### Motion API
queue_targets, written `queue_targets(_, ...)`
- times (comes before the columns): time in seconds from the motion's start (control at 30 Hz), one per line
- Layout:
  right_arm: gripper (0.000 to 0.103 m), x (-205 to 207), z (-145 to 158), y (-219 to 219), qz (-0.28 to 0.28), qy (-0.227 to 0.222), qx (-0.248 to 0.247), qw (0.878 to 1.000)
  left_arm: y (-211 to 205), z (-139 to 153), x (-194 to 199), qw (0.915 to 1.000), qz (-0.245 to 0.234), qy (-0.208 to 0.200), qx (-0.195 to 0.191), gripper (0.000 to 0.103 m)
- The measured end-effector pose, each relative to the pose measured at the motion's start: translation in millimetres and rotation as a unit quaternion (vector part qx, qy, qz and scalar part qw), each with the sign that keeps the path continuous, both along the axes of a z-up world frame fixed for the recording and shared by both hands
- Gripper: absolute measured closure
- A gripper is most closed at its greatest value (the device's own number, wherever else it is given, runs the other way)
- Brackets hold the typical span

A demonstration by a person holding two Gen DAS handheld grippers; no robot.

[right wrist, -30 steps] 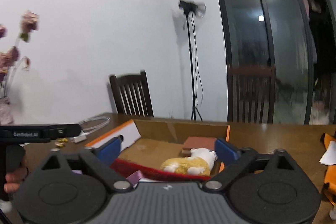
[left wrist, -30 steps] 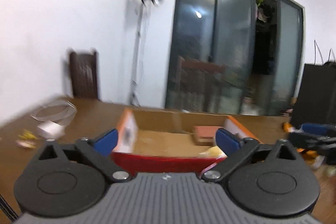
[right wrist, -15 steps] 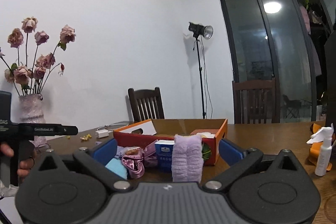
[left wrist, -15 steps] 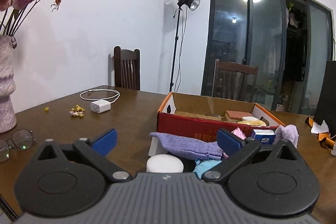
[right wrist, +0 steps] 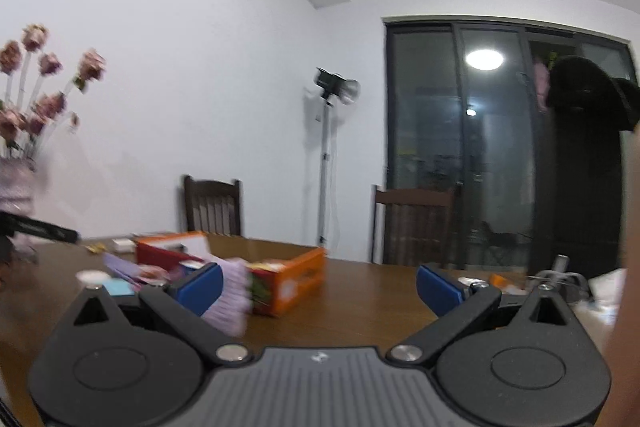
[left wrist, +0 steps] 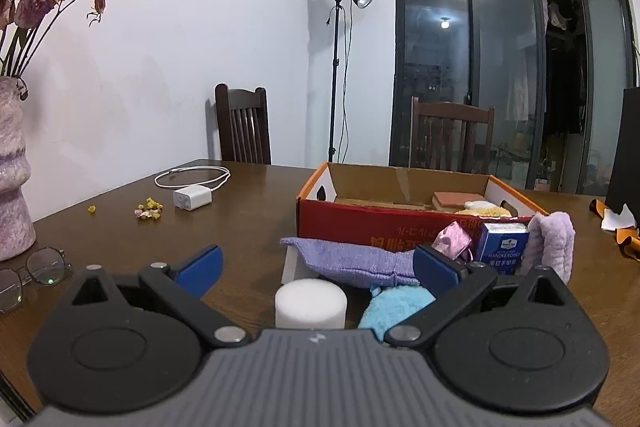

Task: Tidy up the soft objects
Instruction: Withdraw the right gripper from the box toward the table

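A red and orange cardboard box [left wrist: 340, 223] stands open on the brown table, with a plush toy [left wrist: 484, 209] and a brown block [left wrist: 456, 198] inside. In front of it lie a purple cloth [left wrist: 352, 261], a white foam puck [left wrist: 310, 303], a blue fluffy cloth [left wrist: 394, 307], a pink satin piece [left wrist: 452, 239], a tissue pack [left wrist: 505, 247] and a lilac fuzzy roll [left wrist: 554, 247]. My left gripper [left wrist: 316, 267] is open and empty just short of them. My right gripper [right wrist: 318, 283] is open and empty, with the box [right wrist: 288, 283] and lilac roll [right wrist: 228, 299] to its left, blurred.
A vase with dried roses [left wrist: 12, 167], glasses [left wrist: 32, 273], a white charger with cable [left wrist: 192, 197] and small crumbs [left wrist: 150, 213] lie on the left of the table. Two chairs [left wrist: 242, 125] and a light stand [left wrist: 340, 67] stand behind. Orange scraps [left wrist: 616, 227] lie right.
Both grippers have pulled back from over the box. The left now sits low in front of the pile. The right has swung to the right, so the box has slid to its left.
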State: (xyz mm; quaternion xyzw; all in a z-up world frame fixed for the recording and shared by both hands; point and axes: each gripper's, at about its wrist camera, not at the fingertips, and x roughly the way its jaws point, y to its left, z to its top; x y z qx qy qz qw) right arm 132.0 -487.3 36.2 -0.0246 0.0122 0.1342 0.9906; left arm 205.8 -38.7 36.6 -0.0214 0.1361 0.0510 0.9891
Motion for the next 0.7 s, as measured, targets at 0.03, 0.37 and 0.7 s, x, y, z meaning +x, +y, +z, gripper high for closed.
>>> queue_targets(0.03,0.000,1.3,-2.4,-6.6,-0.006,0.003,-0.002,1.000,-0.6,-1.4,0.7,1.0000,0.000,0.001,0.001,0.000)
queue_targets(0.37,0.000,22.4,-13.2,-41.4,-0.013,0.052,0.028,0.998,-9.9,-5.2,7.0,0.9999,-0.004,0.010,0.004,0.000)
queue_targets(0.7,0.000,24.5,-14.7,-25.3,0.000,0.069,-0.006,0.998,-12.0,-7.0,9.6,0.9999,-0.006,0.013,0.003,0.000)
